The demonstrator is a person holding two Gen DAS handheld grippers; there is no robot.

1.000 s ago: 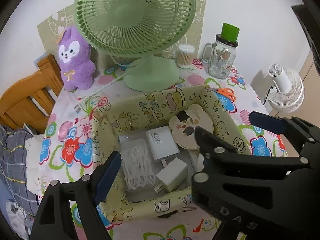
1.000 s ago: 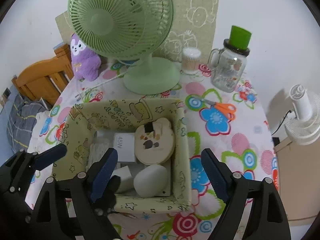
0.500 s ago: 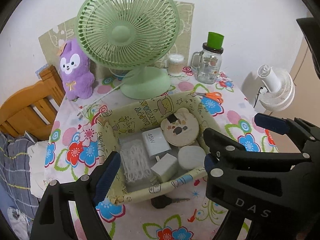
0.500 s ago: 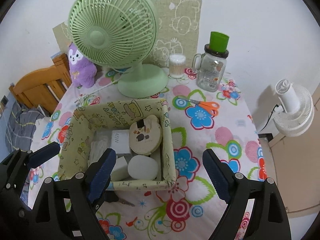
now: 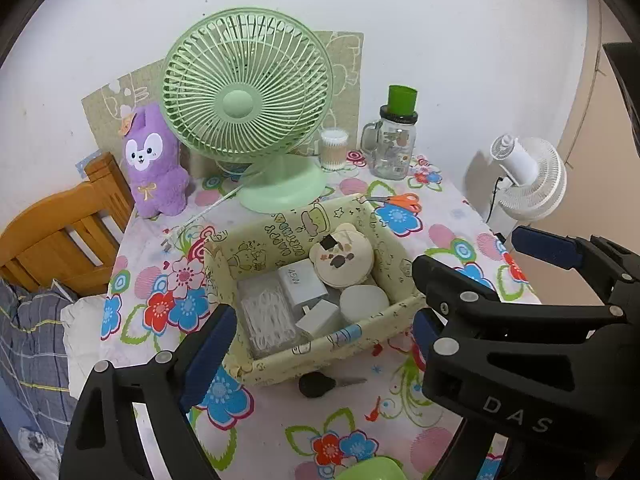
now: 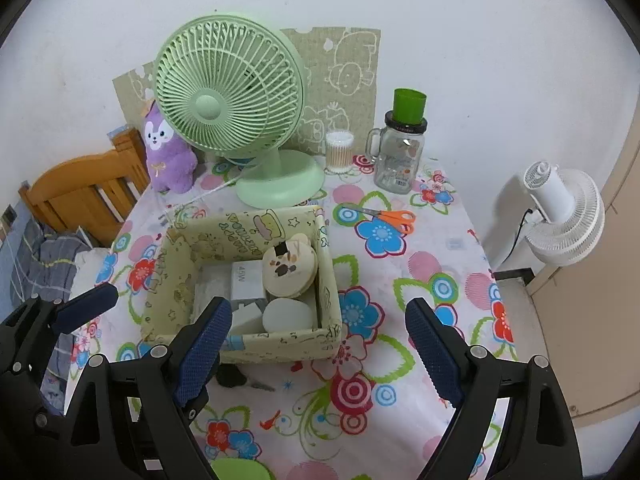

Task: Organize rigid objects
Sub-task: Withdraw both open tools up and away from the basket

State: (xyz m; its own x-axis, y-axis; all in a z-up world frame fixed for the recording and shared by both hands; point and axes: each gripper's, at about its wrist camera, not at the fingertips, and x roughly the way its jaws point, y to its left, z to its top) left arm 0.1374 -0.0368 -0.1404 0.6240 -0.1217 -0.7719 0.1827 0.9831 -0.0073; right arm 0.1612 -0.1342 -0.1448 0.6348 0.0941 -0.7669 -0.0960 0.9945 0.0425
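A cream cartoon-print fabric box (image 5: 332,344) (image 6: 280,346) sits mid-table. It holds a bear-shaped round case (image 5: 342,258) (image 6: 290,270), two white chargers (image 5: 296,284), a white round case (image 5: 364,302) and a clear bag of white cord (image 5: 266,320). A black-headed key (image 5: 316,385) (image 6: 232,376) lies on the cloth just in front of the box. My left gripper (image 5: 316,340) hovers above the box's near wall, its jaws opening with nothing held. My right gripper (image 6: 320,350) hangs open beside it, empty.
At the back stand a green desk fan (image 5: 248,104), a purple plush (image 5: 154,160), a cotton-swab tub (image 5: 334,148) and a glass jar with a green cup (image 5: 394,144). Orange scissors (image 6: 394,216) lie right of the box. A white fan (image 6: 564,212) stands beyond the table's right edge.
Both grippers have pulled back and up from the box, so more of the table shows. The black-headed key in front of the box has come into view. The left jaws have spread wider.
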